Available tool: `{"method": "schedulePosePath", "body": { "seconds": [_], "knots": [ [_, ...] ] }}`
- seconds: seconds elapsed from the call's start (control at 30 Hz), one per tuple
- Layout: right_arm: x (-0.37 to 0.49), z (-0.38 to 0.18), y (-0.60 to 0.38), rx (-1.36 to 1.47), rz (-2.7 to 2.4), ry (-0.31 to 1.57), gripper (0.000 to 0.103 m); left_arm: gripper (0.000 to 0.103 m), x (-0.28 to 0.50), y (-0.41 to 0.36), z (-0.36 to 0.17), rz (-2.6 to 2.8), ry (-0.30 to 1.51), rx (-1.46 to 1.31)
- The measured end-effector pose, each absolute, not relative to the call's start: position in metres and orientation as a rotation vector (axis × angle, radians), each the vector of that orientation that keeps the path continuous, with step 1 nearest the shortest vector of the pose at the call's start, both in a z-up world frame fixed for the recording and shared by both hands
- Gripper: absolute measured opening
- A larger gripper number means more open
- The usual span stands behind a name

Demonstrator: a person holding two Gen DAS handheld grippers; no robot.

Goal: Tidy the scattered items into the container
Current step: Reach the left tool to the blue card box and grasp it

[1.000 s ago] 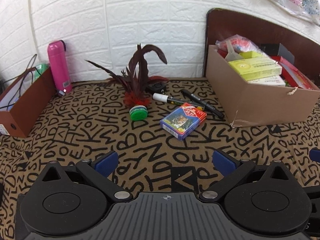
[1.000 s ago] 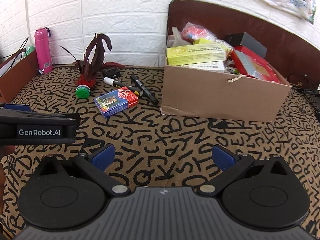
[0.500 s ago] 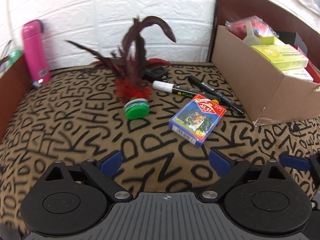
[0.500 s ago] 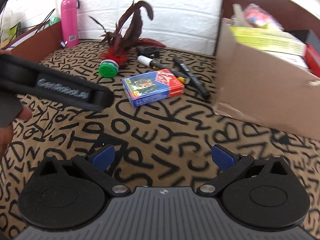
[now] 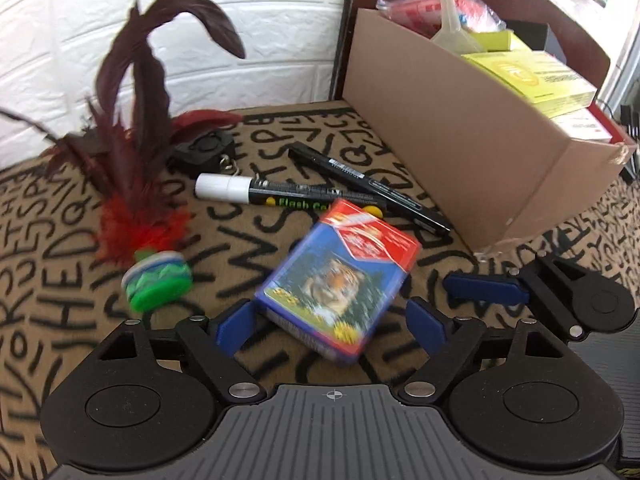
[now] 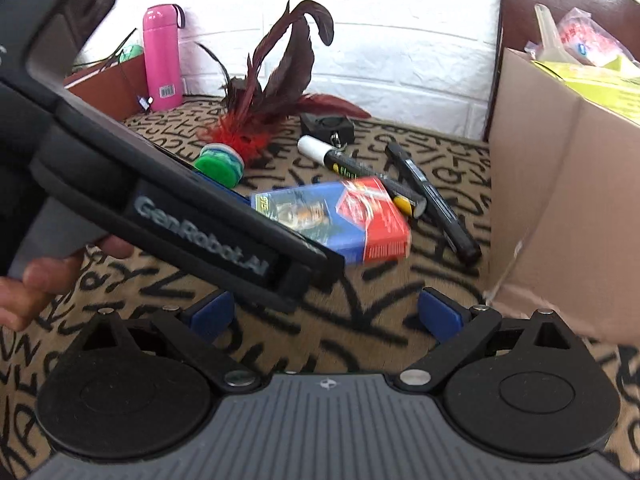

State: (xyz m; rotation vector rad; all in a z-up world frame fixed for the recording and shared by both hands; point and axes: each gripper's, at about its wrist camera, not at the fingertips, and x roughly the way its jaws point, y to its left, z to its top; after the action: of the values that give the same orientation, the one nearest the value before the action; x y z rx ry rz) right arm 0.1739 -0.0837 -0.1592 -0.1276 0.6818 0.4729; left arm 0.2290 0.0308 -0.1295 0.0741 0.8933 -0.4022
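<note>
my left gripper [image 5: 334, 326] has its jaws spread wide around the card pack [image 5: 338, 276] lying on the bench beside the cardboard box [image 5: 460, 144], lined up to pinch it, while my right gripper [image 6: 326, 316] waits, released, nearby.

— Where does the card pack [image 5: 340, 280] lie?

— On the cloth [image 5: 60, 240], between the fingers of the left gripper [image 5: 332, 322], nearest of the loose things. The right gripper [image 6: 326, 314] sits to its right, near the front corner of the cardboard box [image 5: 460, 152].

— And around the pack?

— The shuttlecock [image 5: 156, 280] stands to its left. Behind it lies the marker [image 5: 280, 196], and right of that the pen [image 5: 368, 184], slanting toward the box. The key fob [image 5: 204, 148] lies farther back, by the wall [image 5: 260, 40].

— The box?

— Off to the right, with packets [image 5: 528, 76] stacked inside. The flask [image 6: 162, 58] stands far left, against the wall.
</note>
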Motion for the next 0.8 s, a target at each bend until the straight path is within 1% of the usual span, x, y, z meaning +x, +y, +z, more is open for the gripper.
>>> {"method": "schedulePosePath", "body": {
  "seconds": [0.2,0.3,0.33,0.37,0.4,0.43,0.47,0.53,0.8],
  "knots": [
    [0.192,-0.162,-0.075,-0.128,0.476,0.648,0.103,0.086,0.244,0.029,-0.135,-0.475,0.886,0.156],
    [0.191,-0.163,-0.075,-0.131,0.479,0.649,0.103,0.082,0.240,0.028,-0.135,-0.488,0.875,0.190],
    [0.190,-0.162,-0.075,-0.134,0.485,0.650,0.102,0.078,0.239,0.028,-0.134,-0.493,0.879,0.185],
    [0.188,-0.161,-0.075,-0.137,0.500,0.647,0.095,0.075,0.238,0.029,-0.133,-0.502,0.885,0.173],
    [0.185,-0.159,-0.073,-0.141,0.521,0.640,0.085,0.067,0.236,0.029,-0.131,-0.519,0.892,0.159],
    [0.182,-0.158,-0.071,-0.150,0.535,0.640,0.077,0.062,0.233,0.030,-0.130,-0.527,0.899,0.147],
    [0.177,-0.156,-0.069,-0.163,0.544,0.642,0.075,0.062,0.229,0.031,-0.128,-0.525,0.907,0.140],
    [0.167,-0.154,-0.066,-0.185,0.559,0.651,0.065,0.062,0.217,0.035,-0.126,-0.522,0.923,0.123],
    [0.082,-0.151,-0.078,-0.200,0.644,0.714,0.057,0.063,0.125,0.037,-0.128,-0.562,0.964,0.059]
  ]
}}
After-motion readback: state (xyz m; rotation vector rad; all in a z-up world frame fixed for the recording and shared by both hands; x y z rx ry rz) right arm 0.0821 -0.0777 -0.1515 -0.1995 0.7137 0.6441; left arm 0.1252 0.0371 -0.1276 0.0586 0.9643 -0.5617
